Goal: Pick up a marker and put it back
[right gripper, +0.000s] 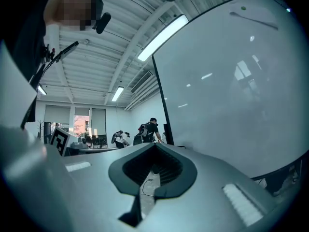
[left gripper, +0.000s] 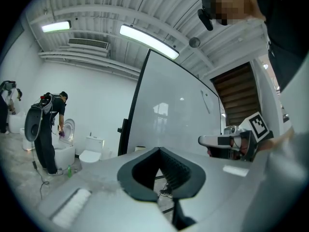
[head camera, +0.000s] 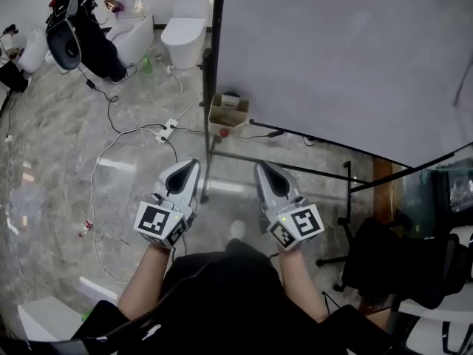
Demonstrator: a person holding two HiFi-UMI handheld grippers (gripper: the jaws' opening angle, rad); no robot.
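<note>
My left gripper and right gripper are held side by side over the floor, both pointing level at the lower edge of a large whiteboard. Each one's jaws are shut with nothing between them. In the left gripper view, the left gripper faces the whiteboard, and the right gripper shows at the right. In the right gripper view, the right gripper has the whiteboard filling the right side. A thin dark streak lies high on the board; I cannot tell whether it is a marker.
The board's black stand crosses the floor just ahead. A cardboard box sits by its post, with cables and a power strip to the left. Farther left a person bends over a toilet. A black chair stands at the right.
</note>
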